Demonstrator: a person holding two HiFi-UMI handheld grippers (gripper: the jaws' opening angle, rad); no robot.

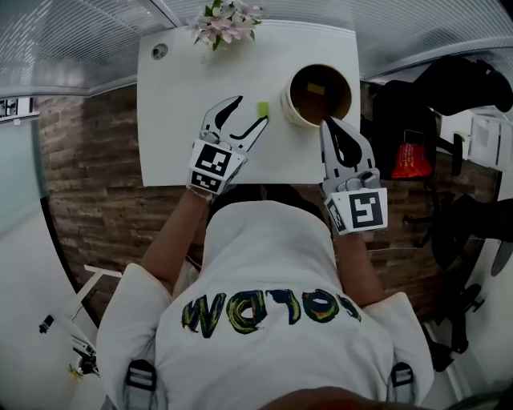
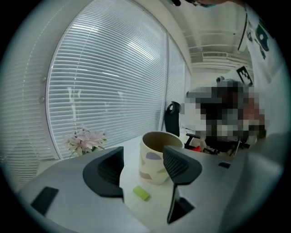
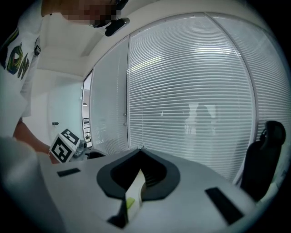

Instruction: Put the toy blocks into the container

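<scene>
Toy block (image 2: 141, 193), small, flat, lime-green, lies just ahead of the wide-open left hand-held gripper (image 2: 144, 166); right hand-held gripper (image 3: 139, 157) closed

Block (image 1: 263, 109) on table (image 1: 176, 136) just left of container (image 1: 286, 102), flowers (image 1: 227, 22) at far edge

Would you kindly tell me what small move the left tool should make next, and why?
Probably ease the left tool forward and down around the green block, then close. Its jaws stand open, the block lies untouched on the table just ahead between them, and the container stands just beyond it.
</scene>
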